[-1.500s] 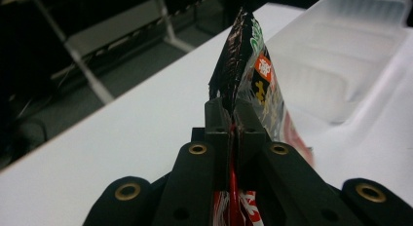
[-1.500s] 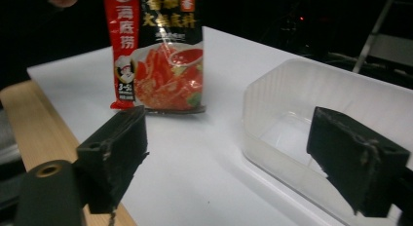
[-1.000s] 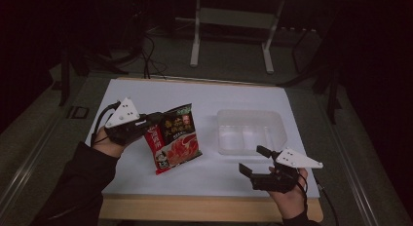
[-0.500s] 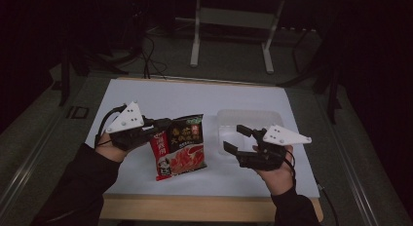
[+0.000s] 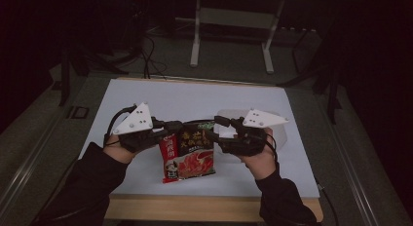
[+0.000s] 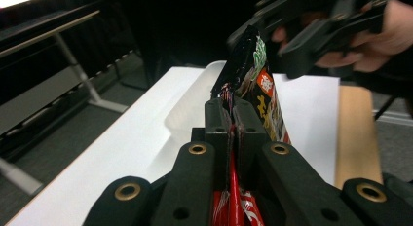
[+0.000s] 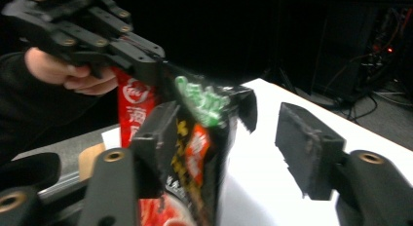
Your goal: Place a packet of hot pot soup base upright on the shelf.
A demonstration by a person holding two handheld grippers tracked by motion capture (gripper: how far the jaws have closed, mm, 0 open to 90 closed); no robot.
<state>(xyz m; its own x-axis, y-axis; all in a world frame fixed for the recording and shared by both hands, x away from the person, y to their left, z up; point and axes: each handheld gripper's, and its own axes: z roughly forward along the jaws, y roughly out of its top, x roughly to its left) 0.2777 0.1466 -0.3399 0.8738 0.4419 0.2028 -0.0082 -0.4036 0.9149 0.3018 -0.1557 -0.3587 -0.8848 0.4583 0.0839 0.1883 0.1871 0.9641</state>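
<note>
1. The noodle packet (image 5: 187, 150) hangs above the white surface (image 5: 146, 97), near its front edge, held up between both hands.
2. The left tongs (image 5: 171, 126) are clamped tight on the packet's upper left corner.
3. The right tongs (image 5: 214, 128) have just been closing, jaws apart around the packet's upper right corner, not yet pressing.
4. A clear plastic tray (image 5: 282, 138) lies behind the right hand (image 5: 255, 155).
</note>
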